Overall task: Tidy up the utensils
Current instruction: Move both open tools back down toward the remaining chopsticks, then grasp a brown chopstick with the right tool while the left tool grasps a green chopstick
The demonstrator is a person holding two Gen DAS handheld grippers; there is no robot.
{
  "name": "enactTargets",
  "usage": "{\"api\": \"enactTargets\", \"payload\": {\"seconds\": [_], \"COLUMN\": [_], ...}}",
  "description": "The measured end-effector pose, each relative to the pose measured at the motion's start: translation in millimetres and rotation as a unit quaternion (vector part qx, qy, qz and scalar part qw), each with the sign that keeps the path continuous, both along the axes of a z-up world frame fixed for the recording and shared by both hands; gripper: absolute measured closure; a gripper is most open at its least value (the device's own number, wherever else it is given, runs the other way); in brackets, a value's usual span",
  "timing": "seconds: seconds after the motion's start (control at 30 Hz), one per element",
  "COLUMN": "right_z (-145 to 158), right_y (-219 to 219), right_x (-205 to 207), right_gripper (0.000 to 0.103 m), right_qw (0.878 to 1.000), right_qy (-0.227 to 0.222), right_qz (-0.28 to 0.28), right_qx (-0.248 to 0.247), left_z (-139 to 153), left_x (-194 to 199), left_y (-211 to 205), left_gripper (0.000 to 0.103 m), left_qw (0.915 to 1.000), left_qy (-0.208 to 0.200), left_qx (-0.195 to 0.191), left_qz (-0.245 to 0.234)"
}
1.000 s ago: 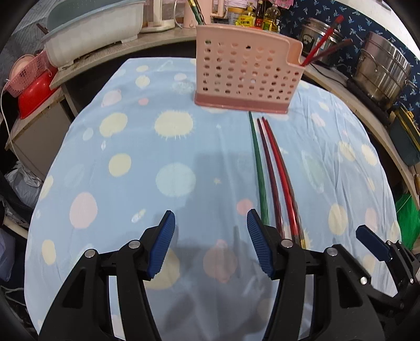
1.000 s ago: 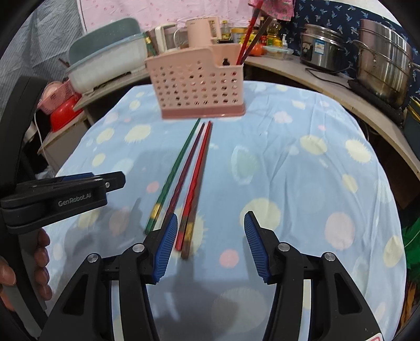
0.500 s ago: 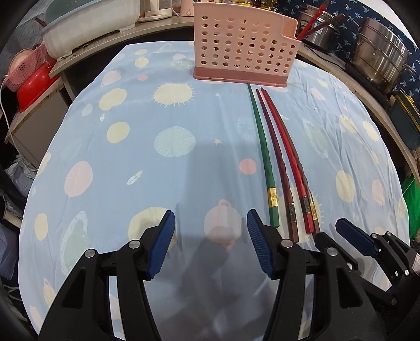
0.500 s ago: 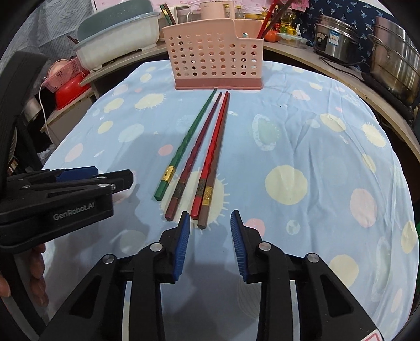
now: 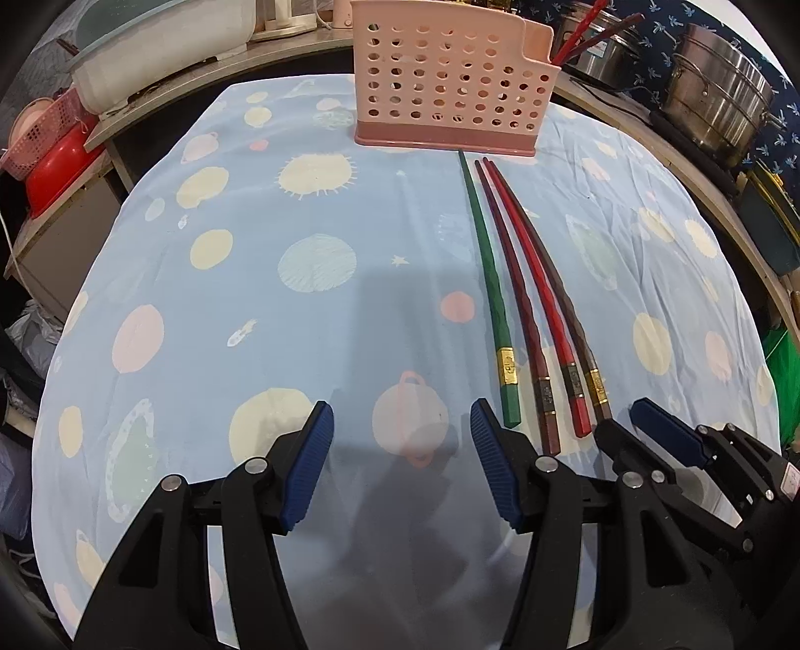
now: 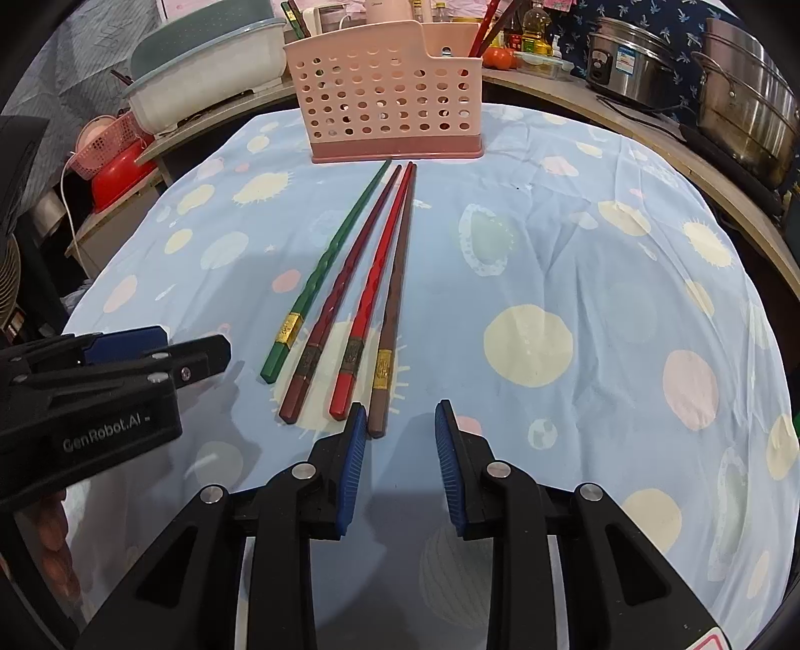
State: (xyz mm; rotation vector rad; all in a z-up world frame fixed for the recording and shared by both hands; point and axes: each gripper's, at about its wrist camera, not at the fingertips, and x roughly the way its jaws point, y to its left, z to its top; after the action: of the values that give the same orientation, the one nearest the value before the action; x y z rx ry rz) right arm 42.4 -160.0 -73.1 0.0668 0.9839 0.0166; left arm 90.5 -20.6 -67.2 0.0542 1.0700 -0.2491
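Several chopsticks lie side by side on the spotted blue cloth: a green one [image 6: 327, 265] [image 5: 492, 295], a dark red one [image 6: 345, 295], a bright red one [image 6: 375, 285] and a brown one [image 6: 395, 300]. A pink perforated holder [image 6: 390, 107] [image 5: 447, 82] stands beyond their tips, with red chopsticks [image 5: 582, 32] in its right slot. My right gripper [image 6: 395, 420] is open and empty, just right of the brown chopstick's butt end. My left gripper [image 5: 400, 420] is open and empty, left of the green chopstick.
Steel pots [image 6: 745, 95] stand on the counter at the right. A white-green basin [image 5: 160, 45] and a red and pink basket [image 5: 50, 145] are at the left. The round table's edge [image 6: 770, 350] curves off on both sides.
Both grippers have pulled back toward me along the chopsticks, to their butt ends. The right jaws have narrowed from wide open but remain apart. The chopsticks have not moved.
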Motion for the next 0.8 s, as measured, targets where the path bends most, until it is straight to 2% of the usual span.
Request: {"api": "enactTargets", "payload": {"seconds": [0.2, 0.23, 0.33, 0.37, 0.7, 0.8], "right_z": [-2, -2, -2, -2, -2, -2], "right_y": [2, 1, -3, -5, -20, -20], "right_x": [12, 14, 15, 15, 11, 11], "right_gripper": [0.076, 0.079, 0.095, 0.096, 0.096, 0.096], "right_qw": [1.0, 1.0, 1.0, 1.0, 1.0, 1.0], "right_qy": [-0.002, -0.002, 0.0, 0.0, 0.004, 0.003], "right_qz": [0.002, 0.002, -0.003, -0.006, -0.022, -0.023], "right_qx": [-0.003, -0.003, 0.0, 0.002, 0.016, 0.017], "left_z": [-2, -2, -1, 0, -2, -7], "left_x": [1, 1, 2, 2, 5, 10], "left_y": [-4, -4, -5, -6, -29, -33], "left_gripper": [0.049, 0.049, 0.049, 0.049, 0.049, 0.054], "left_qw": [1.0, 1.0, 1.0, 0.9999, 0.9994, 0.9993], "left_qy": [0.003, 0.004, 0.004, 0.004, 0.002, 0.004], "left_qx": [0.002, 0.001, -0.006, -0.008, -0.013, -0.009], "left_qz": [-0.002, -0.003, -0.005, -0.007, -0.033, -0.037]}}
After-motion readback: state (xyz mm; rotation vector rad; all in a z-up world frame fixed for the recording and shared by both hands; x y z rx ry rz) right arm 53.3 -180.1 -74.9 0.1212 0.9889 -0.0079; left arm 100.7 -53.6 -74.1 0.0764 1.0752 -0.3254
